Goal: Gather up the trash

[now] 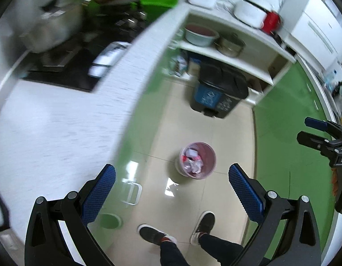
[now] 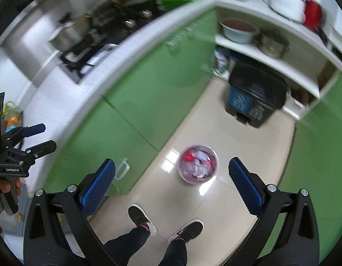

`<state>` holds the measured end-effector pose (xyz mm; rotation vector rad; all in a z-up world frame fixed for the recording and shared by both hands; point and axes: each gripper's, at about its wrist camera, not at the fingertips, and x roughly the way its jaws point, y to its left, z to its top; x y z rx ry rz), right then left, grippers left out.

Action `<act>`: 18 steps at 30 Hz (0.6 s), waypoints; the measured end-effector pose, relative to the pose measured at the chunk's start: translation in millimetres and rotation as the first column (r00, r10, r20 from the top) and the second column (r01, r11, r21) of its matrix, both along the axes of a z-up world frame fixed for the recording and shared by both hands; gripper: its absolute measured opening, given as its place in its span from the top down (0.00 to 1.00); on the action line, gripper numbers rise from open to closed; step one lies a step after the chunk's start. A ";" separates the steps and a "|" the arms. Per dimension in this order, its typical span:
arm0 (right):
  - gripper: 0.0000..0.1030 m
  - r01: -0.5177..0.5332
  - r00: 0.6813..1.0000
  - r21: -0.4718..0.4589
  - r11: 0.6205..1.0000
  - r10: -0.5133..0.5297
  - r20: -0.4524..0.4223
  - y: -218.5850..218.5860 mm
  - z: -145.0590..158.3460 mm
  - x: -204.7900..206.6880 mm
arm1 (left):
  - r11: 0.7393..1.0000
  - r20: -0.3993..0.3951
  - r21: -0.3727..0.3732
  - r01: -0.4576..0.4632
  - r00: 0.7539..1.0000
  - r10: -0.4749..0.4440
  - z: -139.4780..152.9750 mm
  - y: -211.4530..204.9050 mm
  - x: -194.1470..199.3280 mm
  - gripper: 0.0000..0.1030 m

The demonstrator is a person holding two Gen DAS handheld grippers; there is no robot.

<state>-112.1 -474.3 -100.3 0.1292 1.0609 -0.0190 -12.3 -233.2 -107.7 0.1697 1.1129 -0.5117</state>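
Both grippers, left gripper [image 1: 172,190] and right gripper [image 2: 172,188], hang spread wide and empty above the full pink bin [image 1: 197,160], ready to reach down.

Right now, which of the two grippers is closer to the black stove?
Left. The left gripper is at the edge of the white counter that holds the stove; the right gripper is farther out, over the floor.

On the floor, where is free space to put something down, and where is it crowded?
Bare tiles lie between the pink bin and the black pedal bin, and beside the green cabinets. It is crowded by the person's shoes and on the shelf.
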 end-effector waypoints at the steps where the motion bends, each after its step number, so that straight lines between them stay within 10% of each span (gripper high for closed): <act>1: 0.03 -0.013 1.000 -0.001 1.000 0.013 0.008 9.7 6.7 4.3 | 1.000 0.010 0.001 -0.017 1.000 0.017 9.3 13.0 -0.3 0.05; 18: 0.03 -0.344 0.931 -0.015 0.939 0.343 0.129 206.3 84.9 83.8 | 0.955 0.128 0.003 -0.298 0.947 0.295 93.8 194.4 -7.3 0.05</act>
